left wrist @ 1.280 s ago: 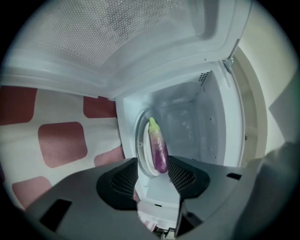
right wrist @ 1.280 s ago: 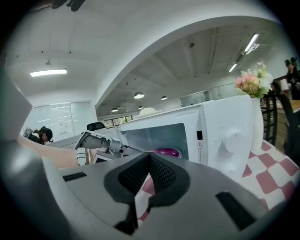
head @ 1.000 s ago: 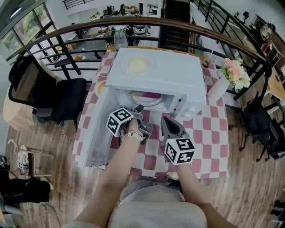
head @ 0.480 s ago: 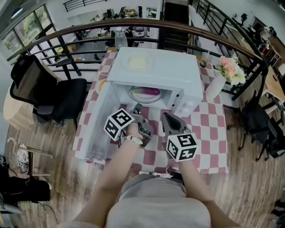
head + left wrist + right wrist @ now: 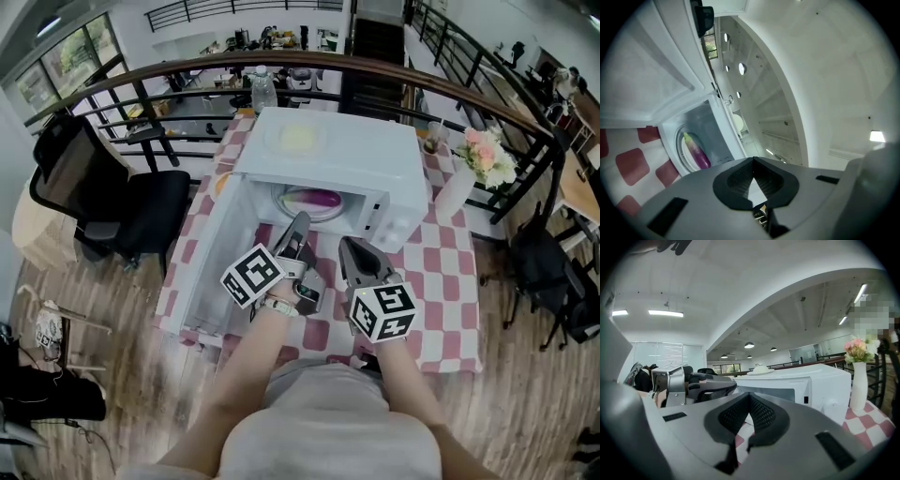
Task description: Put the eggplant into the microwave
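Eggplant (image 5: 319,199) inside microwave (image 5: 356,155), well ahead of both closed jaws — untouched

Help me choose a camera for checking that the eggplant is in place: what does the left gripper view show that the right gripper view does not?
Only the left gripper view: the eggplant lying on the round plate inside the microwave. Only the right gripper view: the white vase of flowers, a pale dish on the microwave's top, and the right gripper, its jaws together with nothing between them. Both: the microwave, the red-checked tablecloth and the left gripper, which is shut.
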`<state>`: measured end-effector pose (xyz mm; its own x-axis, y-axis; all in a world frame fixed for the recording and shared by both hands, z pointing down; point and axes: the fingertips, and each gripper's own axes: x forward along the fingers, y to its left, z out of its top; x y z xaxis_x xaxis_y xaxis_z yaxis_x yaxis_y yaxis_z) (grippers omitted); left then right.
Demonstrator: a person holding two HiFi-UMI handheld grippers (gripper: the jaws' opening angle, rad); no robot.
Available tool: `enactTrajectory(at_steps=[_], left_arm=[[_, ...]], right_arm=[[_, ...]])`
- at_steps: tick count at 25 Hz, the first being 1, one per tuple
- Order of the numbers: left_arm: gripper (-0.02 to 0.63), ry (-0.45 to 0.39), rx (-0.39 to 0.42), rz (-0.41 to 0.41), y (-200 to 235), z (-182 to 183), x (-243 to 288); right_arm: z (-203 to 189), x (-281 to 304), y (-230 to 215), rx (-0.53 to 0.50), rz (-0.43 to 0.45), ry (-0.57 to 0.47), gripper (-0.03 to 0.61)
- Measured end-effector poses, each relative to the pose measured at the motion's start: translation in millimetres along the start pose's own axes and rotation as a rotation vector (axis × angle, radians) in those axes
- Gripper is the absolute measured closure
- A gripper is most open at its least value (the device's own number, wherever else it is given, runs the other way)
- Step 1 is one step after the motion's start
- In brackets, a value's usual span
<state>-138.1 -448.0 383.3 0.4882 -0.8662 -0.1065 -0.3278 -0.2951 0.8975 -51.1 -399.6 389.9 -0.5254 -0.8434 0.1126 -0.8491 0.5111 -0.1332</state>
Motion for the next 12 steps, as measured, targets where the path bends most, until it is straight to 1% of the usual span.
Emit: enactTrajectory(at_steps=[3,4,6,7,8,9,10,12], left_arm=[[0.611,-0.015,0.021,-0.097,-16.6,2.7,-3.9],[0.611,-0.021,0.011,-0.132,-21.8,2.7,-5.5],[0.611,-0.037,-0.045,-0.202,-31.4,0.0,-8.0],[0.611,-0.042,-0.067,-0.225,-33.9,-1.9,-9.1],[0.611,-0.045,-0.07,-0.236,-34.6,-3.6,-10.3],[0.611,-0.046,-0.052,-0.238,-34.4,-4.8,-11.7],[0.611,-0.047,-0.01,-0.237,-34.5,-5.7,-13.3],[0.611,-0.044,0.138,-0.246,-40.0,-6.2,-15.7]], right_arm=[[0.2,-0.5,-0.8,-0.002,-0.004,-0.001,0.555],[0.4,-1.1,-0.5,0.002,-0.002,-0.005,0.555],[1.2,-1.9,0.9,0.002,0.006,-0.016,0.555],[1.7,-2.2,1.7,-0.005,0.008,-0.023,0.555],[2.1,-2.4,2.3,-0.014,0.009,-0.03,0.555],[2.5,-2.8,2.9,-0.023,0.009,-0.037,0.555],[2.8,-3.3,3.7,-0.032,0.008,-0.043,0.555],[3.0,-4.2,5.3,-0.055,0.004,-0.052,0.555]])
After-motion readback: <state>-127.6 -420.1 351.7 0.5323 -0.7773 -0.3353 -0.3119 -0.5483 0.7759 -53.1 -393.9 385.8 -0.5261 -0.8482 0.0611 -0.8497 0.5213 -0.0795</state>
